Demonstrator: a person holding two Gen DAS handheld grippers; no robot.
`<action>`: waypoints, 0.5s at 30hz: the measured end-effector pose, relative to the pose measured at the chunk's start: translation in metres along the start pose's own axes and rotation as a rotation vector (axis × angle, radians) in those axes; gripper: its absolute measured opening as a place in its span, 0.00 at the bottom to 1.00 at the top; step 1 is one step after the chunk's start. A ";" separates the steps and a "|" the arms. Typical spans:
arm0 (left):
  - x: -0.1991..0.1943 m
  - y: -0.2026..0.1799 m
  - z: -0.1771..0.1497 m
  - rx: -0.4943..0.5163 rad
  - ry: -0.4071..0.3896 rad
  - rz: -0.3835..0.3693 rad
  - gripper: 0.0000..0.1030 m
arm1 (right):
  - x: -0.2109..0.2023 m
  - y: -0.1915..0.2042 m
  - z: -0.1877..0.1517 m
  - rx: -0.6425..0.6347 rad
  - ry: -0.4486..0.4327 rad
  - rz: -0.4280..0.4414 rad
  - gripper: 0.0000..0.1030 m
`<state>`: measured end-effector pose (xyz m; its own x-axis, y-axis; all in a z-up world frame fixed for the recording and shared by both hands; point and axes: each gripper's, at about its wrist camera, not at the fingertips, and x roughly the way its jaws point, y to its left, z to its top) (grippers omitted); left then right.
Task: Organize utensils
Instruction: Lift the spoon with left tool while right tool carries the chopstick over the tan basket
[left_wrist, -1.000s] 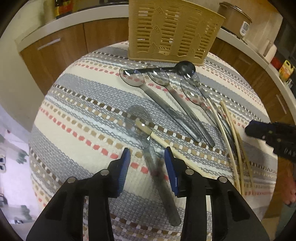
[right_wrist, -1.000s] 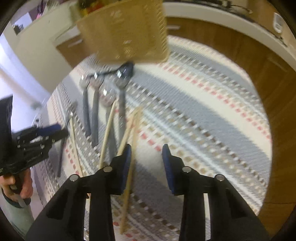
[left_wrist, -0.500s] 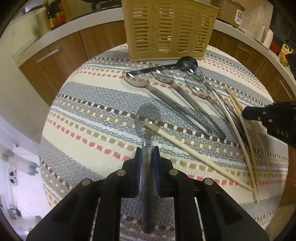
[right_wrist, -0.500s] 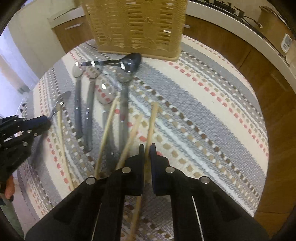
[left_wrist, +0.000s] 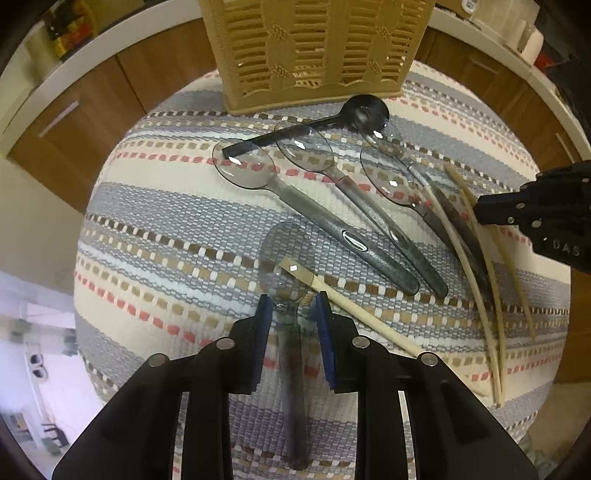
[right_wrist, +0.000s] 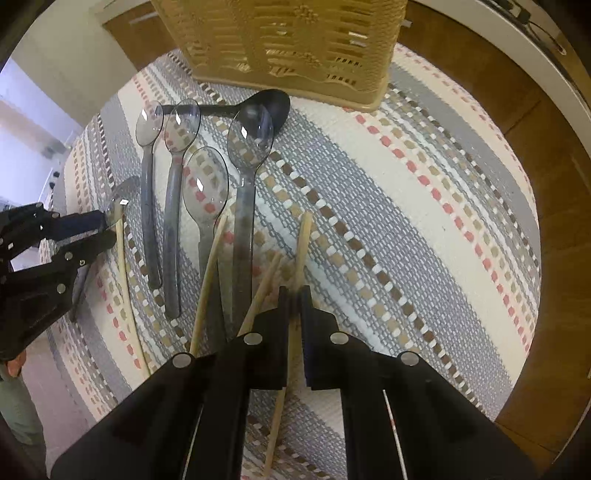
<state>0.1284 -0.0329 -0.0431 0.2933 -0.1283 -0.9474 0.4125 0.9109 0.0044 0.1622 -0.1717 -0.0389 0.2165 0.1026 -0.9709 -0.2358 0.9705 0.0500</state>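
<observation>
Clear plastic spoons, a black spoon (left_wrist: 364, 110) and wooden chopsticks lie on a striped cloth before a tan slotted utensil basket (left_wrist: 314, 51). My left gripper (left_wrist: 291, 314) is open, its blue pads either side of the neck of a clear spoon (left_wrist: 286, 254) that has a chopstick (left_wrist: 354, 302) lying across its bowl. My right gripper (right_wrist: 293, 295) is shut on a wooden chopstick (right_wrist: 303, 240) beside the other chopsticks. The right gripper also shows in the left wrist view (left_wrist: 480, 212), and the left gripper in the right wrist view (right_wrist: 105, 230).
The striped cloth (right_wrist: 406, 192) covers a round table. Wooden cabinets (left_wrist: 92, 110) and a white counter edge ring the table behind the basket. Other clear spoons (right_wrist: 207, 184) lie side by side between the two grippers.
My left gripper, shut on the clear spoon's handle half a second ago, has opened around its neck. My right gripper stays shut on the chopstick and has moved closer to the basket.
</observation>
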 end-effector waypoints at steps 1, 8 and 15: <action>0.001 0.000 0.001 0.001 -0.001 0.015 0.10 | 0.000 0.000 0.002 -0.005 -0.007 -0.001 0.03; -0.028 0.019 -0.003 -0.134 -0.207 -0.081 0.09 | -0.029 -0.017 -0.011 0.043 -0.202 0.049 0.03; -0.132 0.032 0.014 -0.226 -0.648 -0.077 0.09 | -0.131 -0.020 -0.011 0.046 -0.611 0.040 0.03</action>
<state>0.1150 0.0075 0.0863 0.7555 -0.3402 -0.5599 0.2837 0.9402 -0.1884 0.1280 -0.2067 0.0845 0.7154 0.2321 -0.6591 -0.2168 0.9704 0.1063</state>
